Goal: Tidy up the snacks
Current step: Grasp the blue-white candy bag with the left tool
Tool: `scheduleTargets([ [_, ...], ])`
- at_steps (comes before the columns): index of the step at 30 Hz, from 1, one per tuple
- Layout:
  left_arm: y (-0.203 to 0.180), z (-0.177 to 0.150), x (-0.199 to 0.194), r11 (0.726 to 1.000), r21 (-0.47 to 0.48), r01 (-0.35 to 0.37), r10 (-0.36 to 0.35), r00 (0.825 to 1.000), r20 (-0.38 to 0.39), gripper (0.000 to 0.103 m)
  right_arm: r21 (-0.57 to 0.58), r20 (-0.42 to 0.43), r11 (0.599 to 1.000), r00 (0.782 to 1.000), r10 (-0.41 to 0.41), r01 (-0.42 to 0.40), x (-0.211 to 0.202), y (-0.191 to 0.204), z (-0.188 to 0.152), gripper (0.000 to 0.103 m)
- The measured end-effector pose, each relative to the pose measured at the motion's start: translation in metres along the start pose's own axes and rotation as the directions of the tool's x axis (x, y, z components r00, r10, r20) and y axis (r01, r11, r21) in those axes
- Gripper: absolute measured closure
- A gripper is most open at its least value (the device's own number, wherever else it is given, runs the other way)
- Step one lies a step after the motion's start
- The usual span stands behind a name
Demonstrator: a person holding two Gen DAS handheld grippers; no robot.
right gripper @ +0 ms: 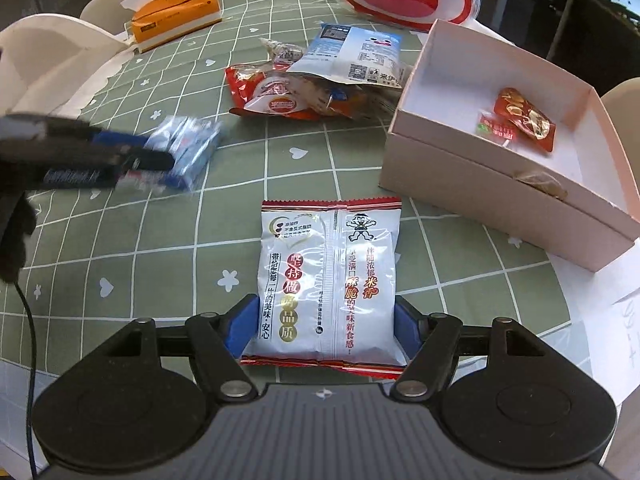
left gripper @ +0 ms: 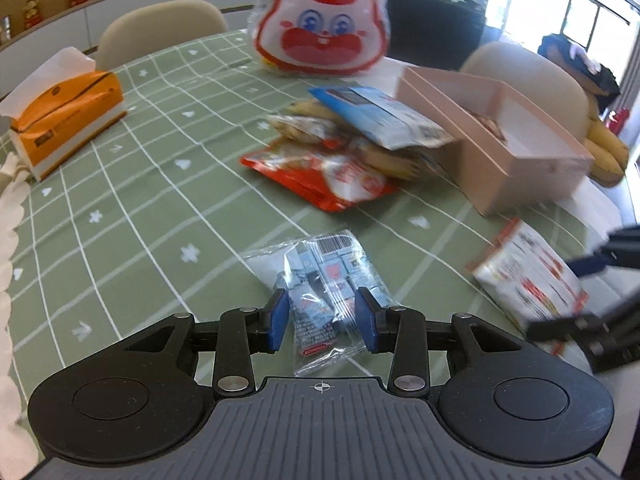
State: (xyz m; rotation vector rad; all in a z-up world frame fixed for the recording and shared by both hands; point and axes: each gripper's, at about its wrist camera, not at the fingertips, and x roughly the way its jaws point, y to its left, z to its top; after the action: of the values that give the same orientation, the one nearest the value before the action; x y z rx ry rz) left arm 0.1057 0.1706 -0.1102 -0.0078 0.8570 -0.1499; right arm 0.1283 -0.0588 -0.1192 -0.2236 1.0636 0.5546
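My left gripper [left gripper: 324, 316] is clamped on the clear candy packet [left gripper: 320, 292] low in frame; my right gripper [right gripper: 326, 326] grips the white rice-cracker bag [right gripper: 328, 280], centre-bottom. Only the right view shows inside the pink box [right gripper: 480, 184], upper right: a red sachet [right gripper: 524, 124].

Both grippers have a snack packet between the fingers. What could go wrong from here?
1. The right gripper pinches the white bag only at its near end; it may sag or slip.
2. The left gripper carries the clear packet close by; both heading to the pink box could collide.
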Motion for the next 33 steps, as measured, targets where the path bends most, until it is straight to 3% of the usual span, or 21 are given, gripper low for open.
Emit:
scheduleTargets([
  [8,-0.021,-0.009,-0.004,0.995,-0.097,-0.027,0.027,1.0,0.0,0.061,0.02,0.08,1.0,0.997,-0.019,0.017,0.002,-0.018,-0.01,0.027],
  [11,-0.019,-0.01,-0.003,0.98,-0.186,-0.071,0.07,0.997,-0.012,0.052,0.017,0.119,1.0,0.993,-0.028,0.026,0.001,-0.022,-0.018,0.025],
  [13,-0.019,-0.009,-0.003,0.973,-0.192,-0.13,0.129,0.991,-0.02,0.044,0.016,0.137,0.999,0.99,-0.032,0.03,0.0,-0.024,-0.022,0.025],
  [17,-0.016,-0.007,-0.009,0.957,-0.199,-0.212,0.211,0.977,-0.03,0.046,0.025,0.169,0.999,0.985,-0.033,0.029,-0.003,-0.032,-0.031,0.024],
  [19,-0.016,-0.005,-0.015,0.959,-0.199,-0.202,0.204,0.979,-0.011,0.05,0.025,0.187,0.999,0.982,-0.033,0.029,-0.004,-0.035,-0.036,0.023],
  [23,-0.027,-0.001,-0.023,0.976,-0.186,-0.111,0.116,0.993,0.018,0.05,-0.015,0.22,0.999,0.975,-0.04,0.045,-0.003,-0.033,-0.044,0.019],
  [26,-0.038,-0.002,-0.023,0.981,-0.15,-0.122,0.126,0.992,0.016,0.049,0.012,0.251,0.998,0.966,-0.057,0.056,-0.001,-0.034,-0.049,0.011],
  [33,-0.047,-0.004,-0.005,0.983,-0.134,-0.126,0.12,0.991,-0.053,0.048,0.017,0.31,0.998,0.948,-0.07,0.068,0.001,-0.036,-0.059,0.006],
])
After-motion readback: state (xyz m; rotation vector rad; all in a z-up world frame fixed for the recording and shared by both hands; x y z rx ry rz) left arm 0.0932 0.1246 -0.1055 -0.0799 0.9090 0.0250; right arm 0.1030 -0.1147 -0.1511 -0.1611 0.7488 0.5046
